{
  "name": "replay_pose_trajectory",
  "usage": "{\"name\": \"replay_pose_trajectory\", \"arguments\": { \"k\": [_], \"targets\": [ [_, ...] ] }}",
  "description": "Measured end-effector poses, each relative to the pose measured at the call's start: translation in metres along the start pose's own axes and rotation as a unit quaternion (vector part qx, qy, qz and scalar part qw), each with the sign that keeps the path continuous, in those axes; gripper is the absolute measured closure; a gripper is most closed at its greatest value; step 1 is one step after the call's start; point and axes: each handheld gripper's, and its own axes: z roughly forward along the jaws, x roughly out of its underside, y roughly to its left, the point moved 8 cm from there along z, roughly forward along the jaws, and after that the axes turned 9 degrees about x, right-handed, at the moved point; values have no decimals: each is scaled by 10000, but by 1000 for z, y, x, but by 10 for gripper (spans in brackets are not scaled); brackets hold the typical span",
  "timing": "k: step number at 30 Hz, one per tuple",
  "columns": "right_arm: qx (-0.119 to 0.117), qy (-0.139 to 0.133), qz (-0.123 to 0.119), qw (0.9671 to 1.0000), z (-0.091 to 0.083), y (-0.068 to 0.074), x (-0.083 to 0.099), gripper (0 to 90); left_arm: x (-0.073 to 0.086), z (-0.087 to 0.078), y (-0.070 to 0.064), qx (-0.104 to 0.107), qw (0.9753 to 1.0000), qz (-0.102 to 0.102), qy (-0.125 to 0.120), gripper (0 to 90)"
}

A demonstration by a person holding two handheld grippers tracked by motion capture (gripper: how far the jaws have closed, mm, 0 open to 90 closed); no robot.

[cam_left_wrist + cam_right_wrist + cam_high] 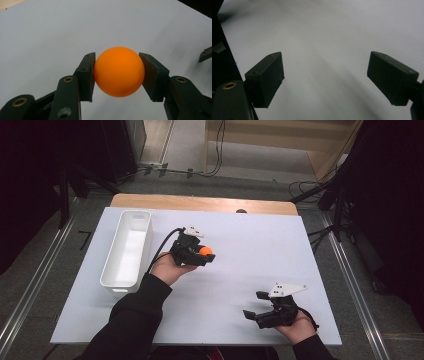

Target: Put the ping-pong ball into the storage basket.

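Orange ball [119, 71]: clamped between the left gripper's [204, 255] jaws, near counter [250, 245] centre; half hidden in the high view, plain in the left gripper view. White bin [127, 251], 9 o'clock of the ball: apparently empty. Right gripper [254, 305], 5 o'clock: jaws wide apart over bare counter.

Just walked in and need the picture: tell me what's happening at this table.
A person works two handheld grippers over a white table. The left gripper is shut on an orange ball, pinched between both jaws, right of a white bin. The right gripper sits open near the table's front edge, holding nothing.
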Motion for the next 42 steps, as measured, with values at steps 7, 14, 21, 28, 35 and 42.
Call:
{"name": "replay_pose_trajectory", "arguments": {
  "k": [7,14,21,28,35,42],
  "targets": [
    [-32,60,-41,10000,1,3,1,127,-2,-5,-3,-6,10000,72,40,502],
    [-39,92,-62,9999,0,5,2,127,-5,-12,-2,20,10000,0,39,502],
    [-1,57,-68,10000,0,3,2,127,-6,-19,0,59,9999,-124,-2,502],
    [-16,55,-66,10000,1,4,2,127,-5,-28,7,28,9998,-211,-17,502],
    [1,54,-71,10000,0,3,2,127,-4,-35,13,-75,9996,-268,-11,502],
    [4,77,-50,10000,-1,3,3,127,-4,-40,18,-154,9994,-312,-46,502]
  ]
}}
